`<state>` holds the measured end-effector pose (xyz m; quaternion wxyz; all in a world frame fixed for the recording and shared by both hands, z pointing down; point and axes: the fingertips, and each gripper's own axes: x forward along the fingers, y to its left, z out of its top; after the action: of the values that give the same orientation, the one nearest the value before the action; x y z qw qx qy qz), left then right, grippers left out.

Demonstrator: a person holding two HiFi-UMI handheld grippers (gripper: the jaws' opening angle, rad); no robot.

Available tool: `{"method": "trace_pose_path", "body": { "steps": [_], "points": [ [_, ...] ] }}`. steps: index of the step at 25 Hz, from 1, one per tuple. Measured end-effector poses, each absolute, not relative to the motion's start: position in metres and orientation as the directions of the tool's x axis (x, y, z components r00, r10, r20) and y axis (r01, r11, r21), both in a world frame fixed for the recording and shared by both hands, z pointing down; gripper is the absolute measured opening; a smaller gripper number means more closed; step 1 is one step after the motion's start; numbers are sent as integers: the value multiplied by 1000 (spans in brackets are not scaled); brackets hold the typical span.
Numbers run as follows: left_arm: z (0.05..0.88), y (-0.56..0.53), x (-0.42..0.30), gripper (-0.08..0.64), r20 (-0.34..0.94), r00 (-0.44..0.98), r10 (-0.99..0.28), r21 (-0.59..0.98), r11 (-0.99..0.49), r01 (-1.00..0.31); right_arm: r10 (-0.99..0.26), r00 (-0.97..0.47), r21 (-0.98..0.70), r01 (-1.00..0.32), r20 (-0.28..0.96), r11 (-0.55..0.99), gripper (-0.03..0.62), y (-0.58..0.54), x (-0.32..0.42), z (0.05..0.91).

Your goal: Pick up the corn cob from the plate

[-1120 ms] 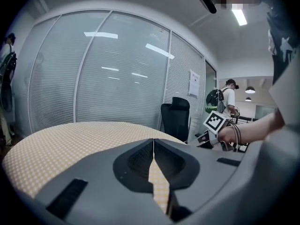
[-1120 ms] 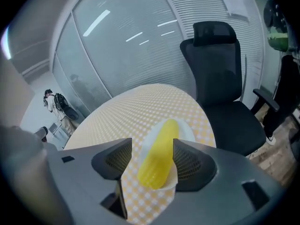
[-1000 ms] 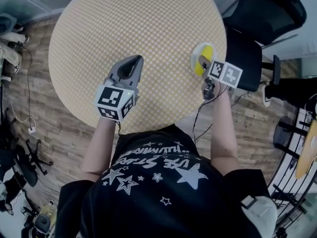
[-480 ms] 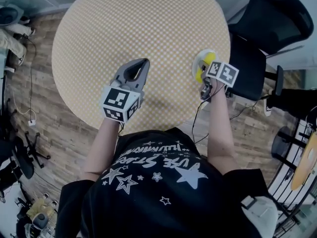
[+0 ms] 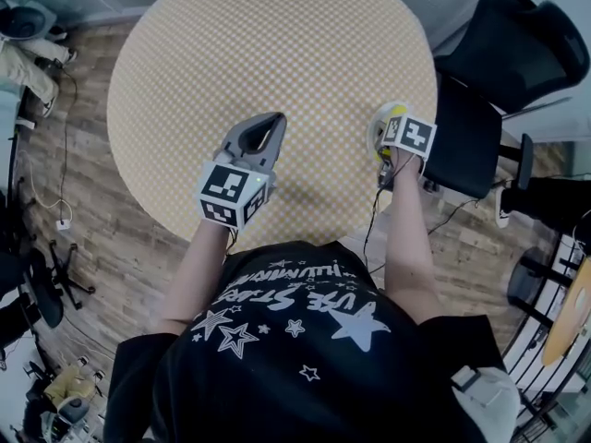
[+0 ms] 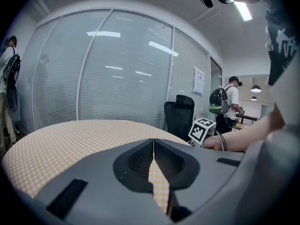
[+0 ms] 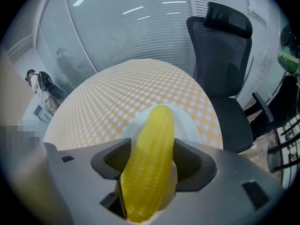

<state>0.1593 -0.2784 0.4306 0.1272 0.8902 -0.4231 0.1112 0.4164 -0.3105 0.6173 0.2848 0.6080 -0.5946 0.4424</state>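
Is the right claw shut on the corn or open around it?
Shut: the right claw presses both sides of the corn cob, which is over the plate.

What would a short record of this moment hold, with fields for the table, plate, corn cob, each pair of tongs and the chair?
table: round, yellow-and-white checked
plate: white, near the table's edge, on the chair's side
corn cob: yellow, over the plate, between the right tongs
right tongs: closed on the corn cob's sides
left tongs: shut, empty, over the table
chair: black, beside the table
cob lifted off plate: cannot tell
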Motion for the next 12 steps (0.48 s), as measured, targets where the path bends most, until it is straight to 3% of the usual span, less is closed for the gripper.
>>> {"method": "trace_pose_path", "body": {
  "steps": [7, 12],
  "points": [
    [434, -274, 164, 9, 309, 613, -727, 132, -606, -784, -489, -121, -184, -980, 864, -82, 265, -311, 421, 620],
    [429, -268, 163, 9, 307, 599, -740, 116, -596, -795, -547, -283, -416, -900, 788, -134, 264, -308, 431, 611]
  ]
}}
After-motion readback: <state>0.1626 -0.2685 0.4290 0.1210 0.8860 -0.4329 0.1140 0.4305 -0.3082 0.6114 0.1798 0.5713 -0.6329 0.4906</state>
